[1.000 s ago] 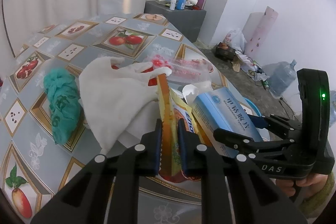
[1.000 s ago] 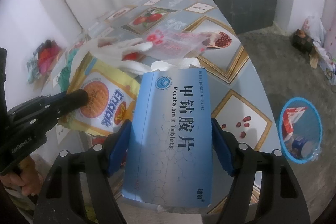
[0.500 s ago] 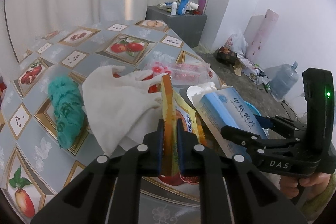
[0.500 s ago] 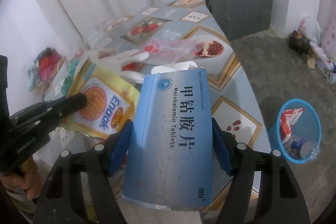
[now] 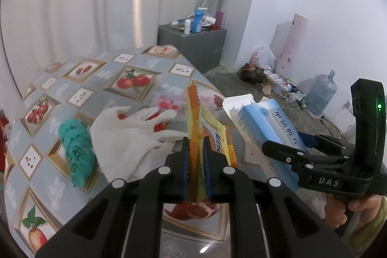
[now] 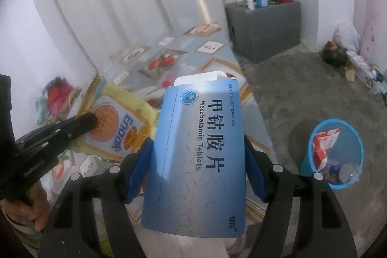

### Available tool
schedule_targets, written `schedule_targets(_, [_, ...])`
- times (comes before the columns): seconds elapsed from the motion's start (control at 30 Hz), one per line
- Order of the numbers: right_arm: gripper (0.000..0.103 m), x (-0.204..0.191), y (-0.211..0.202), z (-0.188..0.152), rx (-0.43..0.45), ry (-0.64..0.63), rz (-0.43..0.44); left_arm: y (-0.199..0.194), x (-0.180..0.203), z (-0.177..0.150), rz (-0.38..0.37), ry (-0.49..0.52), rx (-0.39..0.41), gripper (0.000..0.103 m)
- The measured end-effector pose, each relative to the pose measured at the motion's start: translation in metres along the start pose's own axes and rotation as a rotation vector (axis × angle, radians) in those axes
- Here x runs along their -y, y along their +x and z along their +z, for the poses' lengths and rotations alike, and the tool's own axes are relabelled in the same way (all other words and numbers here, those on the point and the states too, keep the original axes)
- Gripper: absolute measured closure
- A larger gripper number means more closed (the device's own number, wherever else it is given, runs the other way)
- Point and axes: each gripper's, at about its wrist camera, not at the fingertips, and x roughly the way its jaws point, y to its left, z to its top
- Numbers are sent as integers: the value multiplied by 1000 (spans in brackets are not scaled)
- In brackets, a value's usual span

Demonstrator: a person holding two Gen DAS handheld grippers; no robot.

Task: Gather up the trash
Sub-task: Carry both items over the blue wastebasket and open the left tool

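Observation:
My left gripper [image 5: 196, 149] is shut on a yellow-orange snack wrapper [image 5: 193, 113], which stands edge-up between the pads above the table [image 5: 145, 69]. The same wrapper [image 6: 113, 122] shows its "Enaak" face in the right wrist view, with the left gripper [image 6: 89, 120] clamped on it. My right gripper [image 6: 197, 156] is shut on a blue tablet box [image 6: 200, 149], its top flap open. That box [image 5: 263, 127] and the right gripper [image 5: 287, 149] appear at the right in the left wrist view. A blue waste bin [image 6: 358, 144] with trash inside stands on the floor at right.
On the fruit-patterned tablecloth lie a white glove [image 5: 125, 137], a teal cloth [image 5: 77, 151] and a clear plastic bag [image 5: 169, 100]. A grey cabinet [image 5: 193, 50] with bottles stands behind the table. A water jug [image 5: 321, 93] and clutter sit by the wall.
Both grippers have risen with their loads, so the table looks farther below. The wrapper and the box stay clamped as before.

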Motion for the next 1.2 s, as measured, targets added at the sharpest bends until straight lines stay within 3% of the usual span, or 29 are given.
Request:
schedule_targets(0.27, [36,61,-36,-9,96,147,-72,9,51,22,-76,102,1,93])
schedule_targets(0.43, [36,135,-63,-19,172,327,-174,45,109,53,-184,199,-31,93])
schedule_targets(0.63, [36,233,-63,-29,183,574,-215,128,194,87,-309,299,-166,93])
schedule_targets(0.73, [36,283,-41,-29,168,709,-191,182,237,89,-296,369,-236,92])
schedule_targets(0.93, [33,354,15,-22,124,839,-187,277,298,81,-309,427,-356,91])
schedule_targets(0.97, [33,365,22,-22,106,852,-191,293,306,80,-313,430,-367,89])
schedule_targets(1.03, [33,384,40,-26,70,880,-214,316,315,76,-299,431,-410,63])
schedule_targets(1.1, [33,401,57,-35,24,921,-254,330,317,74,-291,408,-422,58])
schedule_targets(1.2, [33,408,59,-49,17,957,-247,333,311,74,-283,375,-424,54])
